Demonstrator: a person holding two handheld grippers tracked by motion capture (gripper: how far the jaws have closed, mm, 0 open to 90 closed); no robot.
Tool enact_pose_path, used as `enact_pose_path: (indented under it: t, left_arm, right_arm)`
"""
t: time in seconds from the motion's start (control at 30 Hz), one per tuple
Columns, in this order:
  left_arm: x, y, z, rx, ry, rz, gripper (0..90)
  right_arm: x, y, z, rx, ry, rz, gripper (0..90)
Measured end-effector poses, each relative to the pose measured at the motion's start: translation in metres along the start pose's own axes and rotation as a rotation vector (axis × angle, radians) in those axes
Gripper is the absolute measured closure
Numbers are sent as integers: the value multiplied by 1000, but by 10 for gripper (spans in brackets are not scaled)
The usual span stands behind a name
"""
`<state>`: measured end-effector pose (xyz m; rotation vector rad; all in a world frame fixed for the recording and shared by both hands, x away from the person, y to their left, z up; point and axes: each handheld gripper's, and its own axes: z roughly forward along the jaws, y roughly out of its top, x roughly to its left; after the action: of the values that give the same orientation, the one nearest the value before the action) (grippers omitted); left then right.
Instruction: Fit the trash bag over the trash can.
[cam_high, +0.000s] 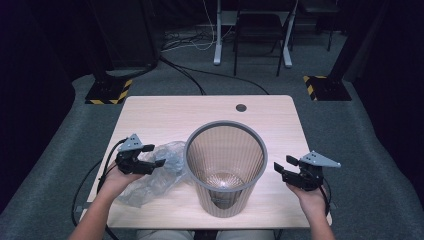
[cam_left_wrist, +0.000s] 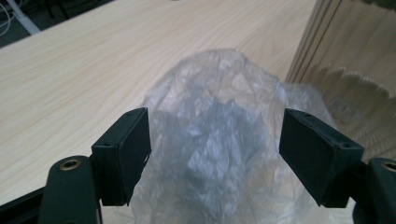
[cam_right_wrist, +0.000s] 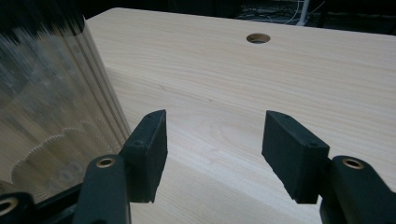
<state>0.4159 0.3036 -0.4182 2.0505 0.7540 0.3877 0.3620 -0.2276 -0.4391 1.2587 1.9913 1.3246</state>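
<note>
Table (cam_high: 160, 115): pale wood, with a round hole (cam_high: 241, 107) near its far edge; in the right gripper view that hole lies well ahead of the jaws, just left of the right-hand one; bare wood lies between and ahead of those jaws.
Bin (cam_high: 225, 167): ribbed, see-through, grey rim, upright between the two grippers; in the right gripper view its wall rises just beside the left-hand jaw, whether touching I cannot tell; in the left gripper view its wall stands ahead of the right-hand jaw and beyond it.
Bag (cam_high: 152, 175): clear crumpled plastic, lying on the table against the bin's left side; in the left gripper view it sits in the gap between the jaws and bulges up ahead of them, close to both pads; neither pad presses it.
Left gripper (cam_high: 156, 156): jaws spread wide over the bag, nothing pinched; tips turned toward the bin.
Right gripper (cam_high: 283, 166): jaws spread, nothing between them; tips turned toward the bin, near its right side.
</note>
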Motion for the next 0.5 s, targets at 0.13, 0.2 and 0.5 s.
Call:
enact_pose_path:
  t: [0.13, 0.2, 0.5]
  left_arm:
    - [-3, 5, 13, 11, -14, 2, 233]
    - [-5, 5, 23, 40, -24, 10, 238]
    - [-9, -12, 54, 121, -68, 24, 250]
  right_arm:
    - [1, -2, 1, 7, 0, -3, 394]
    - [1, -3, 2, 10, -1, -11, 395]
    - [-3, -10, 0, 19, -7, 14, 395]
